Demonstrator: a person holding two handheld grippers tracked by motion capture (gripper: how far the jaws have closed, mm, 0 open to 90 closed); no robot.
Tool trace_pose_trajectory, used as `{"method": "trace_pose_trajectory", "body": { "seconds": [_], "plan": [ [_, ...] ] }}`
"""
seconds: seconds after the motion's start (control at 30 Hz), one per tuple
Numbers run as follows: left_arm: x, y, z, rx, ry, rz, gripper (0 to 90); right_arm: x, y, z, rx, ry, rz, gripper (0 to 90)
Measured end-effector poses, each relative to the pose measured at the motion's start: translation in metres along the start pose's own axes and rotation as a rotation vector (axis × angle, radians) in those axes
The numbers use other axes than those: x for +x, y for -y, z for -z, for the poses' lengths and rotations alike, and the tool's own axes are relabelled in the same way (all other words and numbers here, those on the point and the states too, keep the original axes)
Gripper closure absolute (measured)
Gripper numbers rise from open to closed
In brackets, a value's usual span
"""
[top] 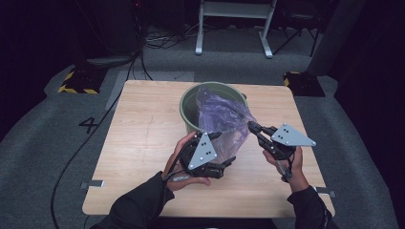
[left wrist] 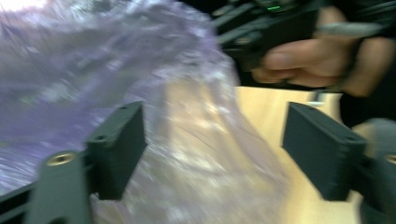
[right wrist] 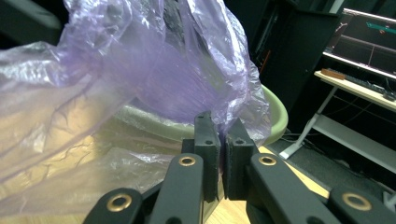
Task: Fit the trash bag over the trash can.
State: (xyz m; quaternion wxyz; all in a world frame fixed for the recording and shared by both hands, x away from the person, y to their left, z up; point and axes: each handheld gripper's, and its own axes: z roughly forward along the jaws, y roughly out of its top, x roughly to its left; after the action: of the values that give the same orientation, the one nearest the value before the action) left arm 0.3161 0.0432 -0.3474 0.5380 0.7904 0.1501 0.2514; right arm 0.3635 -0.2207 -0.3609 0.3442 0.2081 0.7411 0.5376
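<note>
Purple bag (top: 220,117) in right hand-held gripper (top: 253,127)

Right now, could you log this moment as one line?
right gripper: shut on purple bag | left gripper: open beside bag | green bin: upright on table

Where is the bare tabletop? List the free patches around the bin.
The left half of the wooden table, from its left edge to the green bin, is bare. The near strip between the forearms is free too. The purple plastic bag, left gripper and right gripper crowd the middle.
</note>
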Motion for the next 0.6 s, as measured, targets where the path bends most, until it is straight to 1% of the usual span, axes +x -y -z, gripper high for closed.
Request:
{"method": "trace_pose_trajectory", "body": {
  "seconds": [0.03, 0.07, 0.1, 0.17, 0.2, 0.23, 0.3, 0.33, 0.4, 0.5, 0.53, 0.6],
  "plan": [
    [0.002, 0.000, -0.002, 0.004, -0.005, 0.006, 32.1, 0.001, 0.000, 0.001, -0.001, -0.002, 0.005, 86.7],
    [0.005, 0.000, -0.003, 0.012, -0.022, 0.015, 36.8, 0.001, -0.001, 0.001, -0.002, -0.005, 0.007, 86.7],
    [0.008, 0.000, -0.003, 0.017, -0.031, 0.021, 37.9, 0.002, -0.001, 0.002, -0.005, -0.010, 0.009, 86.7],
    [0.015, 0.002, 0.000, 0.014, -0.034, 0.025, 50.6, 0.002, -0.001, 0.004, -0.006, -0.012, 0.015, 86.7],
    [0.019, 0.003, 0.001, 0.012, -0.037, 0.034, 54.4, 0.003, -0.001, 0.005, -0.006, -0.011, 0.017, 86.7],
    [0.023, 0.004, 0.003, 0.014, -0.031, 0.038, 60.3, 0.003, -0.001, 0.006, -0.006, -0.012, 0.017, 86.7],
    [0.031, 0.006, 0.010, 0.006, -0.041, 0.037, 68.7, 0.003, 0.000, 0.006, -0.003, -0.012, 0.020, 86.7],
    [0.034, 0.007, 0.013, 0.001, -0.039, 0.036, 75.9, 0.002, 0.001, 0.007, 0.000, -0.012, 0.019, 86.7],
    [0.040, 0.010, 0.018, -0.001, -0.037, 0.045, 79.5, 0.002, 0.002, 0.007, 0.003, -0.010, 0.018, 86.7],
    [0.050, 0.017, 0.028, -0.016, -0.068, 0.054, 84.5, 0.000, 0.003, 0.006, 0.014, -0.006, 0.012, 86.7],
    [0.053, 0.020, 0.031, -0.012, -0.075, 0.061, 86.5, -0.001, 0.005, 0.005, 0.019, -0.001, 0.008, 86.7],
    [0.059, 0.028, 0.034, 0.000, -0.090, 0.069, 87.6, -0.003, 0.007, 0.003, 0.026, -0.001, 0.001, 86.7]
  ]
}}
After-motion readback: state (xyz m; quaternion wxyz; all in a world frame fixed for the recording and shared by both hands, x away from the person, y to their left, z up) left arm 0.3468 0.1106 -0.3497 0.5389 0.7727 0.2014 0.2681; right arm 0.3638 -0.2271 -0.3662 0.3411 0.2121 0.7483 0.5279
